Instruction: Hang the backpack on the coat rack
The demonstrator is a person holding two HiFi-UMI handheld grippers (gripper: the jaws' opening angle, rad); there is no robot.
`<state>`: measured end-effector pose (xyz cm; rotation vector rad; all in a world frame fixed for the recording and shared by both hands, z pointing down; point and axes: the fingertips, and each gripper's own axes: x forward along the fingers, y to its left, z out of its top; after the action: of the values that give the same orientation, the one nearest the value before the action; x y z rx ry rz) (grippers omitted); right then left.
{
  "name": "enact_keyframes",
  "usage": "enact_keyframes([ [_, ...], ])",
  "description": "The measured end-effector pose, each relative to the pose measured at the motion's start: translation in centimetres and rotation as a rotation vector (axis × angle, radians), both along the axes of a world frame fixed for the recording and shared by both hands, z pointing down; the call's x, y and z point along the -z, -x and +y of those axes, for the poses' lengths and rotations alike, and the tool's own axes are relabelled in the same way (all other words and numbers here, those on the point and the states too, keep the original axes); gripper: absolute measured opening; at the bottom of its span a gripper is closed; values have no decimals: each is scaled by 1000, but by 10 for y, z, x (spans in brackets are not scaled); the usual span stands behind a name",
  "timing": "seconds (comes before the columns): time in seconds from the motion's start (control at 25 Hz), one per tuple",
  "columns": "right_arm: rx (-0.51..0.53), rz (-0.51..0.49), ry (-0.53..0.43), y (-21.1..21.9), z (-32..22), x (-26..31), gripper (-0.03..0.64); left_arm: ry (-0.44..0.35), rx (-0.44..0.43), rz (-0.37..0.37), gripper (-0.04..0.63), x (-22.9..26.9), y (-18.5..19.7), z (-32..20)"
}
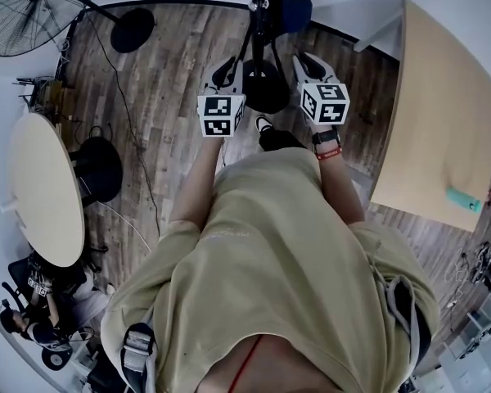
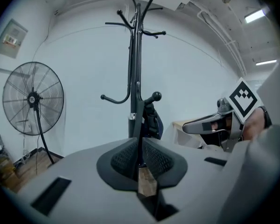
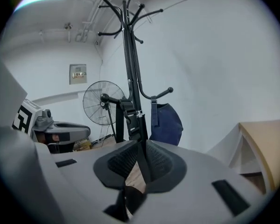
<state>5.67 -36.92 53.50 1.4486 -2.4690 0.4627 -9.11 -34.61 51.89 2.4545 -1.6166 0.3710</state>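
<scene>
A black coat rack (image 1: pixel 260 6) stands straight ahead on its round base (image 1: pixel 266 87). A navy backpack (image 1: pixel 292 8) hangs by its strap from one of the rack's lower hooks, on the right side of the pole. It shows clearly in the right gripper view (image 3: pixel 166 123). In the left gripper view the backpack (image 2: pixel 154 122) is partly hidden behind the pole (image 2: pixel 135 78). My left gripper (image 1: pixel 227 70) and right gripper (image 1: pixel 308 62) are held side by side a short way before the rack. Both are shut with nothing between the pads, apart from the backpack.
A standing fan (image 1: pixel 33 6) is at the far left, its round foot (image 1: pixel 133 29) near the rack. A round table (image 1: pixel 45 187) is on my left and a rectangular wooden table (image 1: pixel 442 113) with a teal object (image 1: pixel 462 201) on my right. Cables run across the wooden floor.
</scene>
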Motion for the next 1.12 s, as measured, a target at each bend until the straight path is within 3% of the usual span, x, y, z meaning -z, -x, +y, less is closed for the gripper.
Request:
enact_keyframes([
  [0.32, -16, -27, -126, 6, 12, 55, 19, -78, 20, 63, 32, 43, -1, 10],
  [0.6, -48, -37, -198, 8, 18, 79, 15, -99, 35, 106, 23, 65, 2, 15],
  [1.12, -55, -60, -160, 4, 6, 72, 15, -84, 19, 148, 23, 66, 0, 3],
])
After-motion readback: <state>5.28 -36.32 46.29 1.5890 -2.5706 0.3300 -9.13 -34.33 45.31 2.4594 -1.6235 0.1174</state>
